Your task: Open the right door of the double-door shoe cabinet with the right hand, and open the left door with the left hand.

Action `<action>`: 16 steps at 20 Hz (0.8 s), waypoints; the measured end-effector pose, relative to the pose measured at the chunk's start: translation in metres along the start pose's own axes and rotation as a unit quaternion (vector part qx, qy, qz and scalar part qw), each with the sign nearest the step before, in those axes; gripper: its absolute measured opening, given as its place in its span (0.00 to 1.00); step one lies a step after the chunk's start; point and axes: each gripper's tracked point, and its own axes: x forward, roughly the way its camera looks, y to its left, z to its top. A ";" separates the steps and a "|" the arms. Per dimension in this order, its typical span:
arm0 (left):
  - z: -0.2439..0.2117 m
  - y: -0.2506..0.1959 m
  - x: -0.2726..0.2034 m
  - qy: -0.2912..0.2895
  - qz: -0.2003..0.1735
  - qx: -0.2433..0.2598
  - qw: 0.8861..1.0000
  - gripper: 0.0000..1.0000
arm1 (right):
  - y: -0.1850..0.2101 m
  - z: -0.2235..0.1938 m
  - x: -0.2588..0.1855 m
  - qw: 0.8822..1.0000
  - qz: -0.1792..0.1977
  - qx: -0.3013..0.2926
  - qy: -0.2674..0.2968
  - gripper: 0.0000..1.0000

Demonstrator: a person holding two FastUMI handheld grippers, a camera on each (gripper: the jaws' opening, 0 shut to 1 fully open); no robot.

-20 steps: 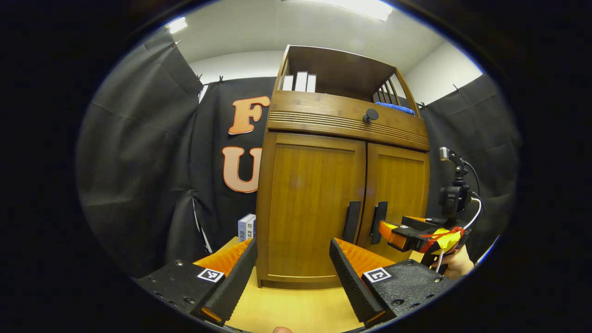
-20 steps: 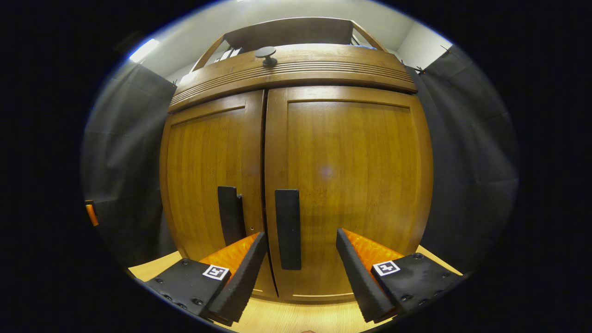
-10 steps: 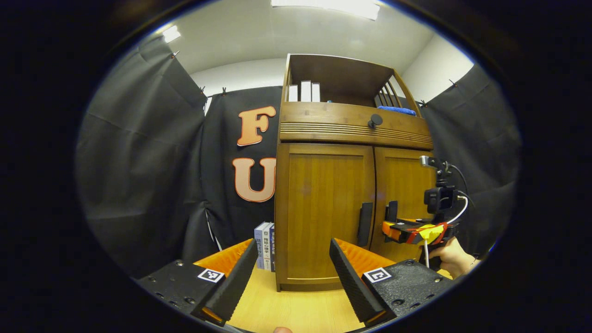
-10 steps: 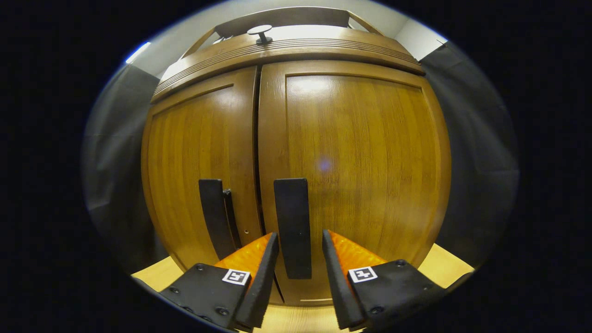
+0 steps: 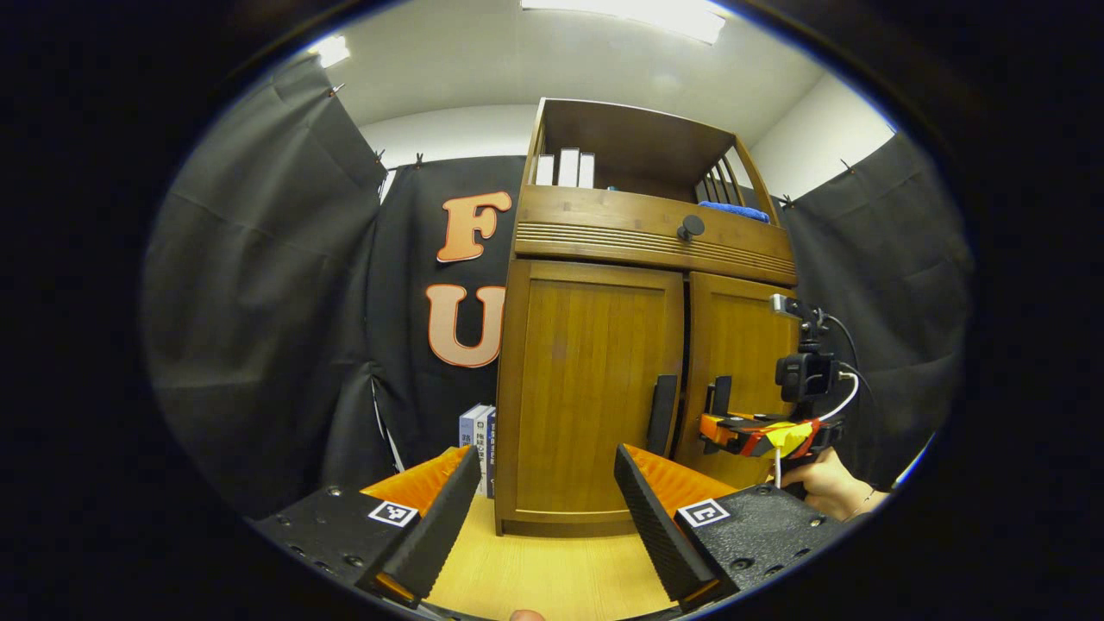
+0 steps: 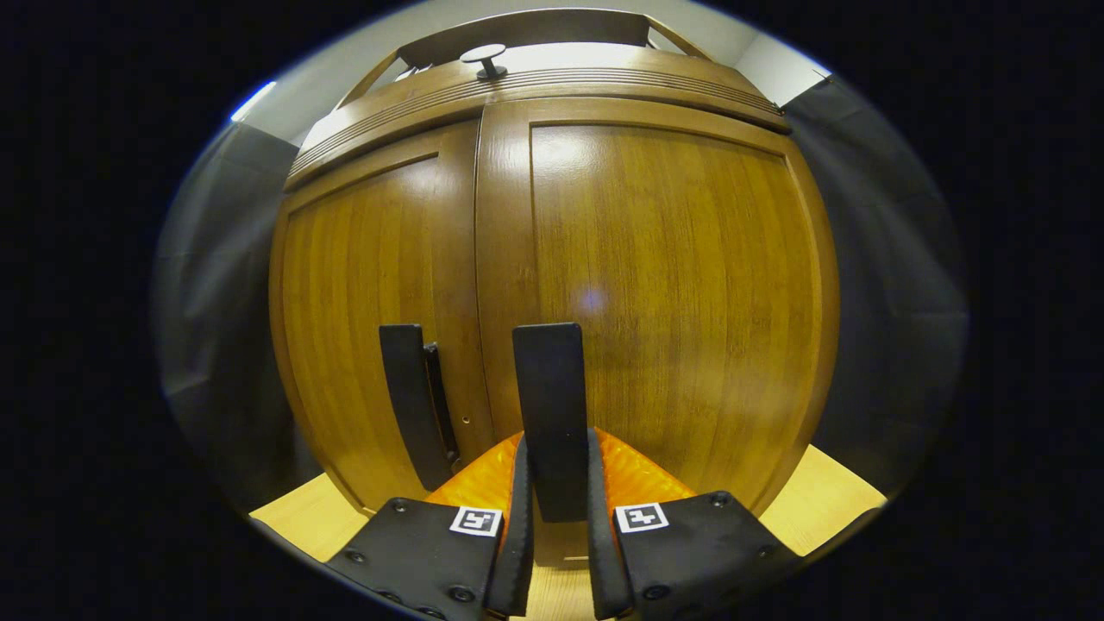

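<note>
A light wooden table [image 5: 552, 578] stretches ahead of the left gripper [image 5: 543, 509]. A brown wooden cabinet [image 5: 586, 388] stands directly on it, just beyond the gripper's fingertips. A few upright books [image 5: 477, 435] also stand on the table, ahead and slightly left, beside the cabinet's left side.

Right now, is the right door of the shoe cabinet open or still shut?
Barely open. The right door stands slightly ajar, a dark gap beside the left door. The right gripper clamps its handle.
</note>
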 end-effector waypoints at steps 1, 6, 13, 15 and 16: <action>-0.005 -0.001 -0.005 0.003 0.002 0.000 1.000 0.91 | -0.002 -0.004 -0.008 1.000 0.005 0.001 -0.004 0.35; -0.008 -0.018 -0.026 0.006 -0.003 -0.007 1.000 0.95 | -0.010 -0.006 -0.044 1.000 0.023 0.006 -0.001 0.35; 0.007 -0.033 -0.041 -0.006 -0.008 0.010 1.000 0.94 | -0.027 -0.008 -0.082 1.000 0.029 0.007 -0.004 0.34; 0.010 -0.036 -0.041 -0.008 -0.008 0.014 1.000 0.94 | -0.031 -0.009 -0.089 1.000 0.030 0.004 -0.007 0.34; 0.009 -0.036 -0.041 -0.008 -0.008 0.015 1.000 0.94 | -0.036 -0.011 -0.096 1.000 0.028 -0.003 -0.011 0.34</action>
